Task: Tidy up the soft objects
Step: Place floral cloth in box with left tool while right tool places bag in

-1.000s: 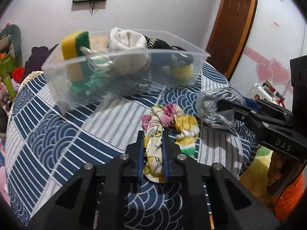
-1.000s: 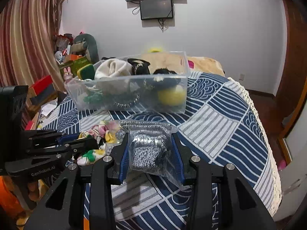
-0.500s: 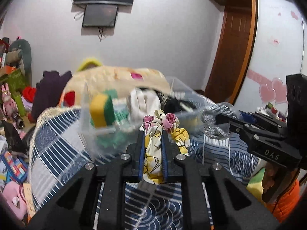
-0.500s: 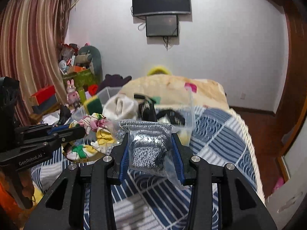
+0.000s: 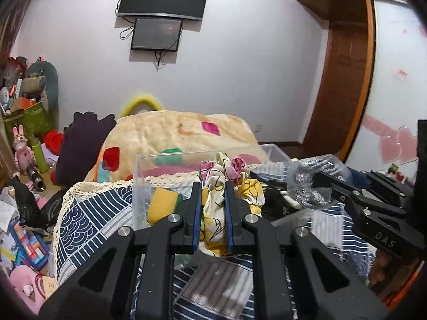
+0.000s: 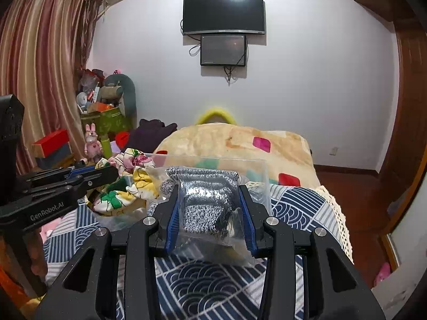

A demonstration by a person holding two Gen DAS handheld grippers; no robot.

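My left gripper (image 5: 212,208) is shut on a floral cloth (image 5: 221,186) of yellow, pink and white, held in the air at the near rim of a clear plastic bin (image 5: 149,168). A yellow and green sponge (image 5: 162,205) shows inside the bin. My right gripper (image 6: 210,210) is shut on a clear bag of grey knitted fabric (image 6: 205,200), held up in front of the same bin (image 6: 256,170). In the left wrist view the right gripper (image 5: 315,186) and its bag (image 5: 307,184) are to the right. In the right wrist view the left gripper (image 6: 106,173) holds the cloth (image 6: 125,178) at left.
The bin stands on a table with a blue and white patterned cloth (image 6: 213,280) edged in lace. Behind it lies a cream blanket with coloured patches (image 5: 170,133). Toys and boxes (image 6: 101,122) crowd the left side. A wooden door (image 5: 344,80) is at right.
Both grippers have lifted their loads off the table and moved forward toward the bin. The views have tilted up, so the wall and screens now show.
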